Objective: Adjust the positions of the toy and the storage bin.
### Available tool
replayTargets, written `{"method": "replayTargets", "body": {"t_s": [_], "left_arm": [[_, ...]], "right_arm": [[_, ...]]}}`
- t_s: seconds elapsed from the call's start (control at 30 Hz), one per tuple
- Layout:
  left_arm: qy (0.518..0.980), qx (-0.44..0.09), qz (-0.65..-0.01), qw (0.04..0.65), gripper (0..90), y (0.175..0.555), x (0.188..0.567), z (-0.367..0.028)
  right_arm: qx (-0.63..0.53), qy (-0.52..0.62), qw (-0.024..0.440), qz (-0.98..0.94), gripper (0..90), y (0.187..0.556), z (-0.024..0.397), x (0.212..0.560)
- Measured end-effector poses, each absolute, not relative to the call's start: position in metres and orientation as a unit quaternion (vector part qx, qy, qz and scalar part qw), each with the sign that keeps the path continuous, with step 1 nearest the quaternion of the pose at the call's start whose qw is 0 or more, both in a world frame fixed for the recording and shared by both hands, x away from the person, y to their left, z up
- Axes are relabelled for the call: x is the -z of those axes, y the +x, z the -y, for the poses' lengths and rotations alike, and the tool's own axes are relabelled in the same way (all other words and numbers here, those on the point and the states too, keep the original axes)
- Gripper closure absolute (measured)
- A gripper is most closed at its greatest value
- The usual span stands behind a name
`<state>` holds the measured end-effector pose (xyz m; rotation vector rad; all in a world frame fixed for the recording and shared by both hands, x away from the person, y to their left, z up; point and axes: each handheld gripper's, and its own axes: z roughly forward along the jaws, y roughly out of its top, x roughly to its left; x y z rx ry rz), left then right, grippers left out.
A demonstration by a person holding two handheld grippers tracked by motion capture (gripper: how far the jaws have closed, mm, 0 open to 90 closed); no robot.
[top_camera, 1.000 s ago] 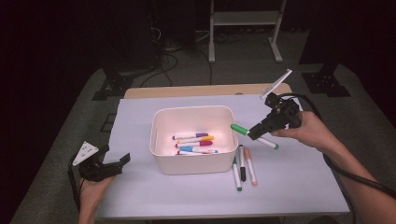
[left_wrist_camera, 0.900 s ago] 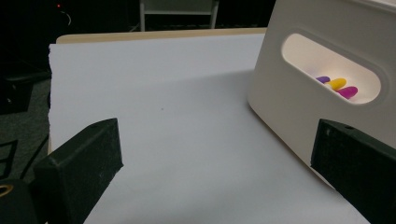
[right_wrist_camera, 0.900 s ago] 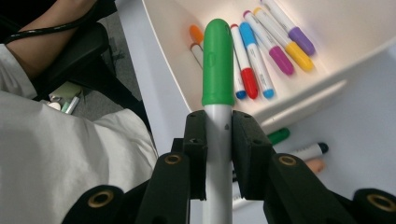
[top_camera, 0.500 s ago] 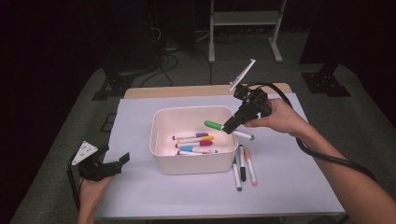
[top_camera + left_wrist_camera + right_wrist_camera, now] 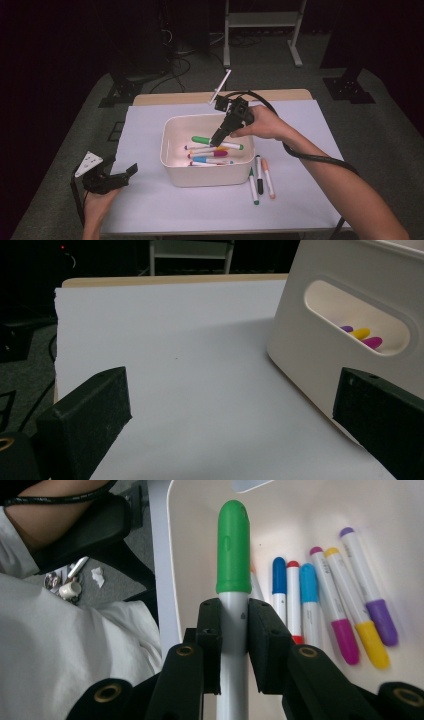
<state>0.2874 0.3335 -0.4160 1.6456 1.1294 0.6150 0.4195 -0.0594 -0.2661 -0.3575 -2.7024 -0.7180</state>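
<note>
The right gripper [image 5: 218,140] is clamped on a green-capped marker [image 5: 216,142], held at the frame's center over the white bin [image 5: 172,170]. The marker's long axis lies roughly parallel to the 6 markers [image 5: 320,600] below it. At lower left, the left gripper [image 5: 122,175] rests well apart, jaws wide and holding nothing.

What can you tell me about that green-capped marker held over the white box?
The green-capped marker has a glossy green cap with a rounded tip and a white barrel, plastic by its look. The right gripper is shut on the barrel just below the cap, one black jaw on each side. It hangs roughly level above the inside of the white bin, over the other markers lying on its floor, touching none of them.
</note>
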Motion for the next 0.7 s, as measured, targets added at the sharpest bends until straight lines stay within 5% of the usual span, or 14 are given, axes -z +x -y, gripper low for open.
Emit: {"method": "replayTargets", "body": {"t_s": [0.57, 0.63, 0.7], "left_arm": [[0.683, -0.255, -0.466, 0.502, 0.7, 0.287, 0.415, -0.335], [0.682, -0.254, -0.467, 0.503, 0.7, 0.287, 0.415, -0.334], [0.681, -0.254, -0.468, 0.503, 0.7, 0.286, 0.415, -0.335]], "right_arm": [[0.217, -0.108, 0.179, 0.953, 74.7, 0.419, 0.024, 0.301], [0.207, -0.107, 0.180, 0.956, 65.5, 0.417, 0.019, 0.308], [0.204, -0.108, 0.180, 0.956, 66.2, 0.416, 0.016, 0.312]]}}
